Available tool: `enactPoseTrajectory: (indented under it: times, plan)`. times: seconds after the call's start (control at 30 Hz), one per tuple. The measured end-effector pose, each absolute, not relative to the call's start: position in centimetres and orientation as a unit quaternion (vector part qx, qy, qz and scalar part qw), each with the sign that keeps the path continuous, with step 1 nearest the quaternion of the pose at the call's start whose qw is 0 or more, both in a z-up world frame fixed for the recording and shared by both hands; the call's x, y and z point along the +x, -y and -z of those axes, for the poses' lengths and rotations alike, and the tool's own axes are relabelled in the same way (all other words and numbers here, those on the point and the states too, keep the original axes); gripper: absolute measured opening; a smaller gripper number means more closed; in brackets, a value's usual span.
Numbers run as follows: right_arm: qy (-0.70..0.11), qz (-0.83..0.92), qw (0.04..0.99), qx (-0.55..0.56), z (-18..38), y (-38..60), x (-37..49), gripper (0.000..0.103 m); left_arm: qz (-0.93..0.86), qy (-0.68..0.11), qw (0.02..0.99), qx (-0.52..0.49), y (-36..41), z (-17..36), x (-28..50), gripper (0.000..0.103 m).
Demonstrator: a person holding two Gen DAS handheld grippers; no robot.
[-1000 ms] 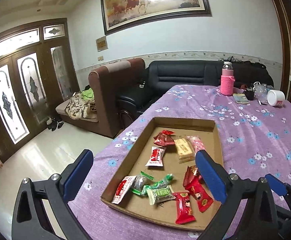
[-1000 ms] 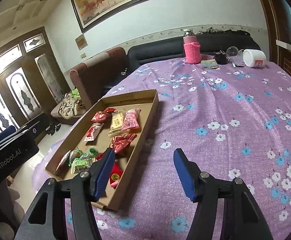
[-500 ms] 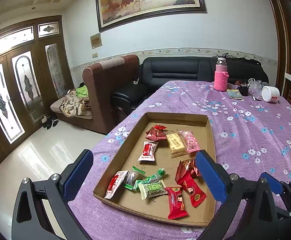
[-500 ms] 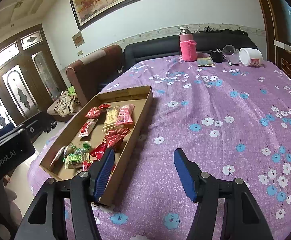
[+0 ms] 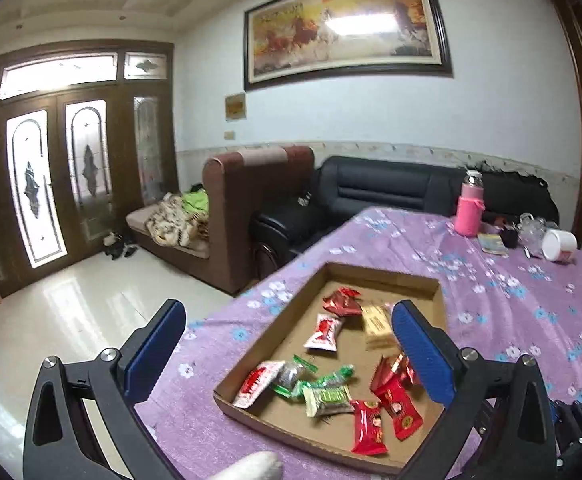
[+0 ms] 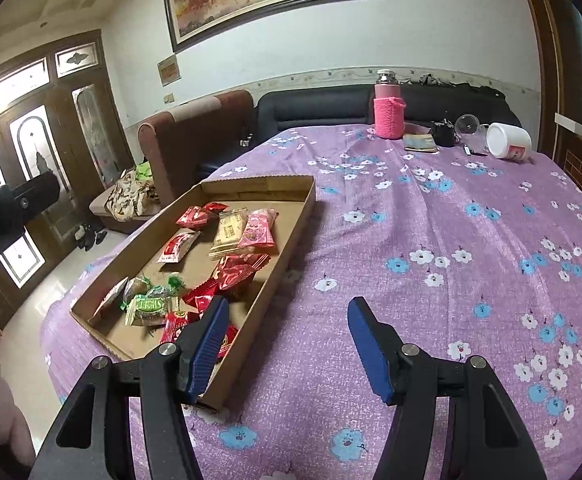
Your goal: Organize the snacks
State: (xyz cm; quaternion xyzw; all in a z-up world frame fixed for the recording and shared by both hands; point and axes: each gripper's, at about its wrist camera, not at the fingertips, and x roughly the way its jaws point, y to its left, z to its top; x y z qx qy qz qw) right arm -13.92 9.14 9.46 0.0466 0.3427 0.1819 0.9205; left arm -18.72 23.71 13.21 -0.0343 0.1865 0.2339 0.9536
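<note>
A shallow cardboard tray (image 5: 383, 278) (image 6: 291, 228) sits on the purple flowered tablecloth and holds several wrapped snacks: red packets (image 5: 395, 404) (image 6: 237, 268), green candies (image 5: 327, 394) (image 6: 151, 306), a beige bar (image 6: 229, 230) and a pink pack (image 6: 257, 230). My left gripper (image 5: 289, 346) is open and empty, held above the tray's near left side. My right gripper (image 6: 285, 342) is open and empty, over the cloth just right of the tray's near corner.
At the table's far end stand a pink-sleeved bottle (image 6: 387, 110), a white jar on its side (image 6: 507, 140), a small dark cup (image 6: 443, 134) and a booklet (image 6: 419, 144). Sofas (image 5: 371, 188) lie beyond the table's left edge, with tiled floor (image 5: 71, 312) below.
Both grippers have pulled back and up from the tray; the left view has swung left, showing more floor and door. The snacks have not moved.
</note>
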Motion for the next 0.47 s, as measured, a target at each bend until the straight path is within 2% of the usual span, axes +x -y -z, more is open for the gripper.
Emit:
enactPoseTrajectory:
  times: [0.47]
  plan:
    - [-0.346,-0.189,0.918,0.042,-9.9,-8.5,-13.8,0.066,-0.182,-0.261,0.948,-0.012,-21.5,-12.2,-16.5,0.103]
